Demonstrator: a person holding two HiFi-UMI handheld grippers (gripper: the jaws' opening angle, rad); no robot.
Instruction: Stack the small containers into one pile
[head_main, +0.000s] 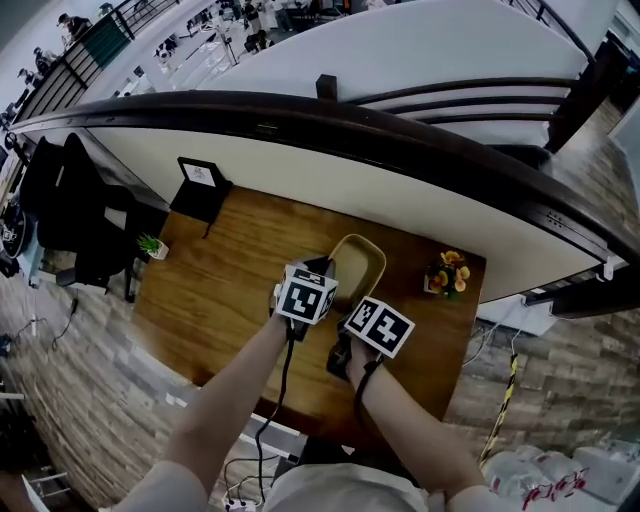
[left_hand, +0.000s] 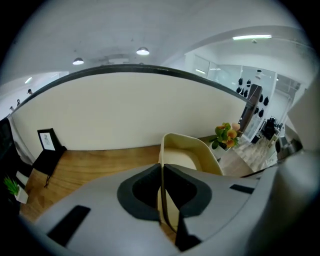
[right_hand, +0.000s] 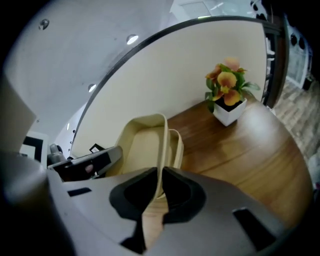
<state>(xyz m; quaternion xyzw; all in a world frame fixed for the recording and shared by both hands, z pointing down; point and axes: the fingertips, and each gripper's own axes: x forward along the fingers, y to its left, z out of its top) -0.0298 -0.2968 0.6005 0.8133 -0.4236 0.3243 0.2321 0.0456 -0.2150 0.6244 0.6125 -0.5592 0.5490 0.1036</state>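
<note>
The left tool (left_hand: 161, 172) and right tool (right_hand: 161, 175) each clamp a wall of the cream containers (right_hand: 142, 145) (two seem already nested); probably only releasing remains.

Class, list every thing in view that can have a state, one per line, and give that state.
Left gripper: shut on container's left wall.
Right gripper: shut on container's right wall.
Container: upright, empty, held by both grippers.
Second container: rim close outside the held one's right wall; whether nested, cannot tell.
Flower pot: upright on table.
Frame: standing.
</note>
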